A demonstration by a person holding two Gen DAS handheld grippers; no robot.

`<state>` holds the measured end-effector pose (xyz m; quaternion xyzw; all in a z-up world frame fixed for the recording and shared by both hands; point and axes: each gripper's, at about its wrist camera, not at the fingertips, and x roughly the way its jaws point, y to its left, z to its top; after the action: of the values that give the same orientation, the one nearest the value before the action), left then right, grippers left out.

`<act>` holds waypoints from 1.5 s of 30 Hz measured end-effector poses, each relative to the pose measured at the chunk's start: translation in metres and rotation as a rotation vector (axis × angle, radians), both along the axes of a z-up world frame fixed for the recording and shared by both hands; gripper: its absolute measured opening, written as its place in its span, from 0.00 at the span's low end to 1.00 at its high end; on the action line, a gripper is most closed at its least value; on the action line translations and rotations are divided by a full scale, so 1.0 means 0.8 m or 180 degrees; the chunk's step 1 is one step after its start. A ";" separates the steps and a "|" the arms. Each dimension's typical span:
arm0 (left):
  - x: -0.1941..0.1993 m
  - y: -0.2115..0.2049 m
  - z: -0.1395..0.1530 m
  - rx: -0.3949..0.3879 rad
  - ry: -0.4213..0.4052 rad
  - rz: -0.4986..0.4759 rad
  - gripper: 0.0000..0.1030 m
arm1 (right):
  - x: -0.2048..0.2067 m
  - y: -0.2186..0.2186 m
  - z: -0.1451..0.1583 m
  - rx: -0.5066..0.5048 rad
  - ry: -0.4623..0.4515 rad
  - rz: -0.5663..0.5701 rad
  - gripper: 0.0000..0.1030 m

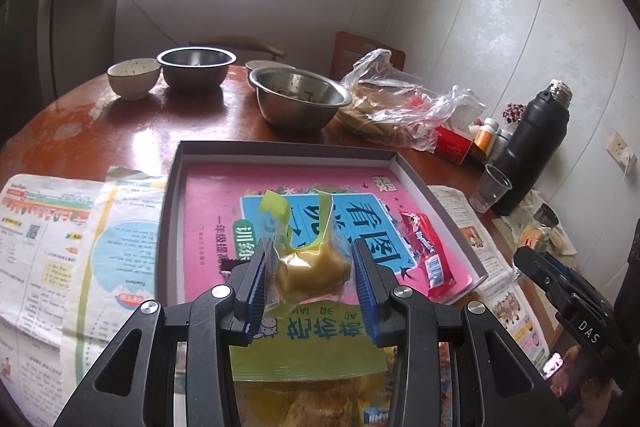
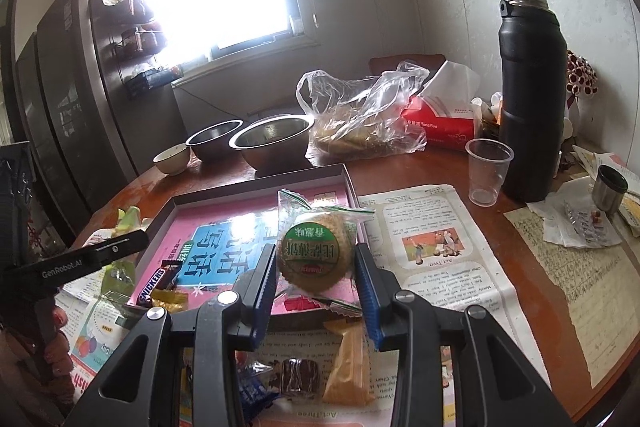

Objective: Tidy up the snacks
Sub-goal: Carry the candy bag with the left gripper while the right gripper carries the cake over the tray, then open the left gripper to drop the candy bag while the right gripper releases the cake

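A shallow grey box (image 1: 280, 149) lined with a pink booklet lies on the round table; it also shows in the right wrist view (image 2: 264, 189). My left gripper (image 1: 312, 277) is shut on a yellow snack in a clear green-topped wrapper (image 1: 310, 267), held above the box's near edge. My right gripper (image 2: 316, 275) is shut on a round cracker in a clear wrapper (image 2: 316, 251), held over the box's near right corner. A red candy packet (image 1: 428, 253) lies in the box. A Snickers bar (image 2: 154, 285) lies at the box's near left edge. Several loose snacks (image 2: 320, 371) lie on newspaper below my right gripper.
Two steel bowls (image 1: 300, 99) and a ceramic bowl (image 1: 134, 77) stand behind the box. A plastic bag of food (image 2: 360, 119), a red tissue pack (image 2: 444, 125), a clear cup (image 2: 486, 171), a black flask (image 2: 530, 95) and a small metal cup (image 2: 608, 189) stand at the right.
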<state>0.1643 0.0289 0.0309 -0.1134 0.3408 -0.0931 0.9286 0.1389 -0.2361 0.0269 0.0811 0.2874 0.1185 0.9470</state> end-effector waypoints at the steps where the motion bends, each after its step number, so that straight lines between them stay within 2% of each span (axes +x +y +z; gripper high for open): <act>1: 0.003 -0.001 -0.002 -0.0010 0.0006 -0.0008 0.39 | 0.002 0.001 0.000 -0.0002 0.0000 -0.0002 0.37; 23: 0.047 -0.017 -0.027 -0.0085 0.0159 -0.0166 0.39 | 0.046 0.009 -0.016 -0.0080 0.0082 -0.0080 0.37; 45: 0.056 -0.021 -0.048 -0.0096 0.0312 -0.0273 0.40 | 0.077 0.017 -0.064 -0.0220 0.0483 -0.0037 0.37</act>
<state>0.2088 0.0118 -0.0071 -0.1170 0.3890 -0.1322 0.9042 0.2005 -0.2226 -0.0243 0.0588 0.3617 0.0966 0.9254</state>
